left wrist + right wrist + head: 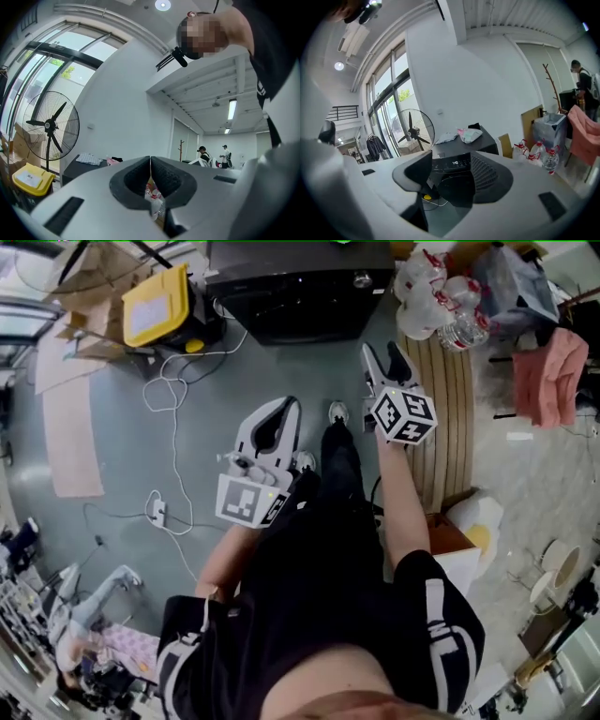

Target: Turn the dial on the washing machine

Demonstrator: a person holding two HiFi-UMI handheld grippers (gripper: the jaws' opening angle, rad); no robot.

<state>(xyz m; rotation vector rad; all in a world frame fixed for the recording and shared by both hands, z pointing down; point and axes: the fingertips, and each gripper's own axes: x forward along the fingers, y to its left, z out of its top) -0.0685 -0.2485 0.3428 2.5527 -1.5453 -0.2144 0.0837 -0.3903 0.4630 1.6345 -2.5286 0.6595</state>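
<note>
Black washing machine (300, 296) was seen at upper centre, well apart from the wide, empty right gripper (384, 360) and the closed left gripper (281, 409); a square approach to its dial (362, 279) was judged needed

Bright, even daylight from tall windows (386, 103); strong fisheye curvature, dark vignetted corners.

Right hand-held gripper (452, 176) jaws apart, nothing between — washing machine (457, 164) framed in the gap, display (458, 162) lit. Fan (414, 131) frame-left, water bottles (539, 153) frame-right.
</note>
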